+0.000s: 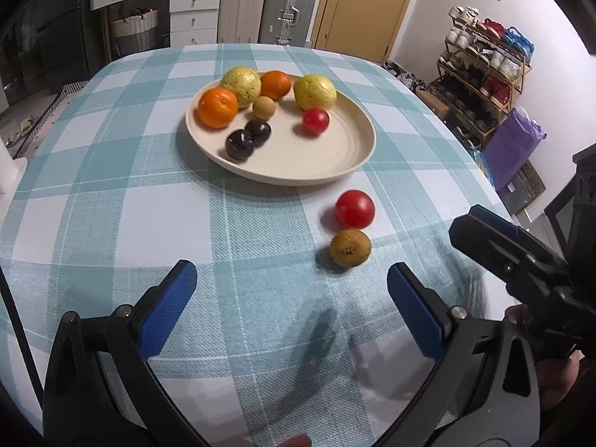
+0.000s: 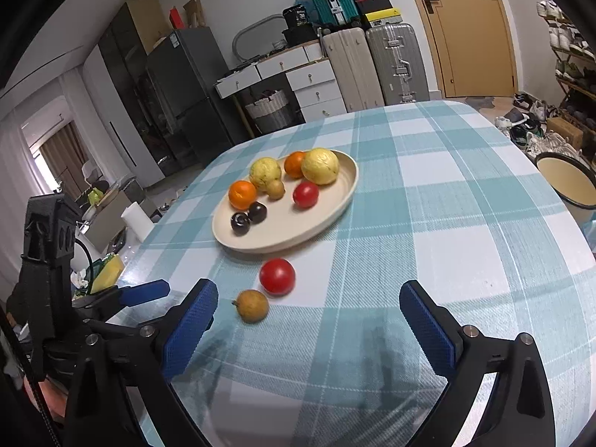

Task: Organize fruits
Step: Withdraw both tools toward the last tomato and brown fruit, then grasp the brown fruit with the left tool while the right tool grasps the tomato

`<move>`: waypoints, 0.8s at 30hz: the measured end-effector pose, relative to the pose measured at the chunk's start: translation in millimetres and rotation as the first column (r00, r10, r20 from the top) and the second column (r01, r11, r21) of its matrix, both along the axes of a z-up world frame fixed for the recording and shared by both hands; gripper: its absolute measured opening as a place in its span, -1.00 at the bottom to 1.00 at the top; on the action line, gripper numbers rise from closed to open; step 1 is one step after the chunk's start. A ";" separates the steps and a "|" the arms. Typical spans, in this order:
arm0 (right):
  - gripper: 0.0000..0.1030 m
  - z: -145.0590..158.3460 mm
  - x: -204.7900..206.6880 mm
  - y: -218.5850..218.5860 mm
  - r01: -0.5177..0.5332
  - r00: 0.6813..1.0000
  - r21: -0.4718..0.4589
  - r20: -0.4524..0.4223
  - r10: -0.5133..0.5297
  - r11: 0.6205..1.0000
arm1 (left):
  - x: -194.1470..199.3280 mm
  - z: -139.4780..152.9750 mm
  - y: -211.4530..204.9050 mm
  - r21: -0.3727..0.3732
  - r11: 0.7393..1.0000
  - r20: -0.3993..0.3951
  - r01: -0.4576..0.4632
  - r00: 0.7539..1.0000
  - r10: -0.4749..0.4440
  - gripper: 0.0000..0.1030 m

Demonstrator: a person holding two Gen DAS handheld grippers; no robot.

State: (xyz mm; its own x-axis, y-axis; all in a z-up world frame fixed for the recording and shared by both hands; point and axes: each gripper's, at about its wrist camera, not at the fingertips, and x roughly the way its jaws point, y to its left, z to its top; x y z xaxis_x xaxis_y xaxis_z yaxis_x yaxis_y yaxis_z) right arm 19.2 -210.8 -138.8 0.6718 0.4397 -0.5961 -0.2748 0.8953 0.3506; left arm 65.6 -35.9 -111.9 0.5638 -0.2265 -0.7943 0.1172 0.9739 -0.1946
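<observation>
A beige plate (image 1: 335, 156) (image 2: 327, 219) on the checked tablecloth holds two oranges (image 1: 218, 107), two yellow-green fruits (image 1: 314, 92), a small brown fruit (image 1: 263, 107), two dark plums (image 1: 240, 143) and a red tomato (image 1: 315, 121). A second red tomato (image 1: 354, 209) (image 2: 277, 276) and a brown fruit (image 1: 350, 247) (image 2: 253, 306) lie on the cloth in front of the plate. My left gripper (image 1: 292, 305) is open and empty, just short of and left of the loose fruits. My right gripper (image 2: 309, 320) is open and empty, with the brown fruit just ahead of its left finger.
The right gripper's body shows at the right edge of the left wrist view (image 1: 521, 257); the left gripper shows at the left of the right wrist view (image 2: 145, 292). A cream pot (image 2: 566, 182) stands beyond the table's right edge. Suitcases, drawers and a shoe rack stand behind.
</observation>
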 end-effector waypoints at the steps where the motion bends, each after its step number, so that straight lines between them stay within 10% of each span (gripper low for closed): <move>1: 0.95 -1.5 -0.2 -1.8 0.006 1.000 0.005 -0.003 -0.006 1.000 | 0.2 -0.9 -1.1 -0.004 1.000 -0.002 0.006 1.000 -0.006 0.97; 9: 0.97 -6.4 0.0 -11.7 0.035 0.999 0.015 -0.016 -0.035 0.999 | 5.0 -5.4 -14.8 0.014 0.999 -0.004 0.050 0.999 -0.050 0.93; 24: 0.97 -13.0 0.6 -28.0 0.072 0.997 0.024 -0.037 -0.071 0.997 | 23.0 -11.2 -28.4 -0.113 0.982 -0.028 0.149 0.988 -0.153 0.24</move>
State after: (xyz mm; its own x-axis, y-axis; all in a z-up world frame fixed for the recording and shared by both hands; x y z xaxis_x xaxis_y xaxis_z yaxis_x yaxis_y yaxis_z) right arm 19.7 -238.9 -151.7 0.6807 0.4066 -0.6093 -0.1971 0.9028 0.3823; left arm 88.6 -64.3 -123.2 0.4877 -0.3943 -0.7789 0.2517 0.9178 -0.3070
